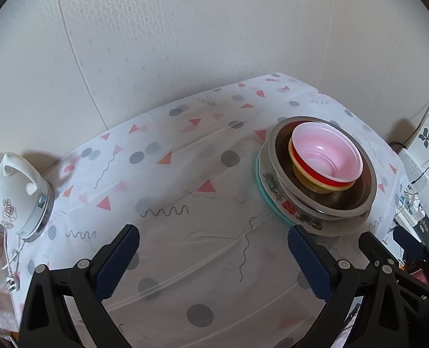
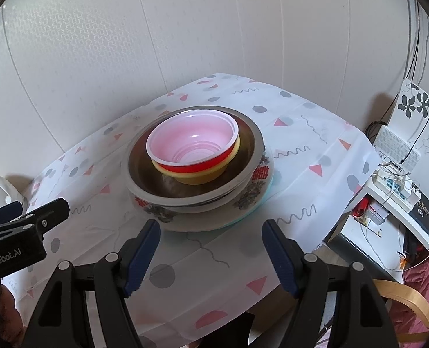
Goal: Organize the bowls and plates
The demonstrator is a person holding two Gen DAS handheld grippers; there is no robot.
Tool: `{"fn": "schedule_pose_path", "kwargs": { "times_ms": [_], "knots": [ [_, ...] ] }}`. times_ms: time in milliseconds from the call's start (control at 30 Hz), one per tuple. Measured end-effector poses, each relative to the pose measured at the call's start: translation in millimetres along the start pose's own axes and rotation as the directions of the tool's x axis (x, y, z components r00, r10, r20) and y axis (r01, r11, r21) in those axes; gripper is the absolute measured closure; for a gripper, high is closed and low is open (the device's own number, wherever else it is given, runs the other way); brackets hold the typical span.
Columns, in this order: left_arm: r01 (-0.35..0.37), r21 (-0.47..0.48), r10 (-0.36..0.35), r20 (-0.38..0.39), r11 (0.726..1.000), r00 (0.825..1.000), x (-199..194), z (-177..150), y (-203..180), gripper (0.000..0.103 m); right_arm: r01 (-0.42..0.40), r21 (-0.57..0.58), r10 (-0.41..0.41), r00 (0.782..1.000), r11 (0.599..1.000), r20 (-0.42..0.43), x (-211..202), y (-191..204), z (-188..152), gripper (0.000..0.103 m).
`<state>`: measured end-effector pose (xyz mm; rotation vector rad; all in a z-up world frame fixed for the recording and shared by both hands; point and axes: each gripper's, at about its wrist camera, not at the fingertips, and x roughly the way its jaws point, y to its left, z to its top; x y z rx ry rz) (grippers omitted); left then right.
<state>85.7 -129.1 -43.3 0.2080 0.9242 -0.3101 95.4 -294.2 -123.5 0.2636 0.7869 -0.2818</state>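
Note:
A nested stack stands on the table: a pink-lined red bowl (image 2: 192,142) in a yellow bowl (image 2: 203,175), inside a steel bowl (image 2: 144,171), on a floral plate (image 2: 203,217) over a teal plate (image 2: 265,200). The stack also shows in the left wrist view (image 1: 324,156). My right gripper (image 2: 211,232) is open and empty, just in front of the stack. My left gripper (image 1: 214,237) is open and empty, to the left of the stack, its right finger (image 1: 307,258) near the plate's rim.
A white ceramic kettle (image 1: 14,194) with a cord stands at the table's left edge. The patterned tablecloth (image 1: 171,191) covers the table against a wall. A side stand with a router and cables (image 2: 394,185) is at the right, and a wooden chair arm (image 2: 409,298) lower right.

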Motion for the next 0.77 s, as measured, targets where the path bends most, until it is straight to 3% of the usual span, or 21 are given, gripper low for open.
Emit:
{"fn": "schedule_pose_path", "kwargs": {
  "times_ms": [767],
  "knots": [
    [0.066, 0.017, -0.065, -0.045, 0.998, 0.997, 7.2, -2.7, -4.1, 0.000, 0.003, 0.004, -0.002, 1.000, 1.000, -0.022, 4.7, -0.1, -0.8, 0.029]
  ]
}}
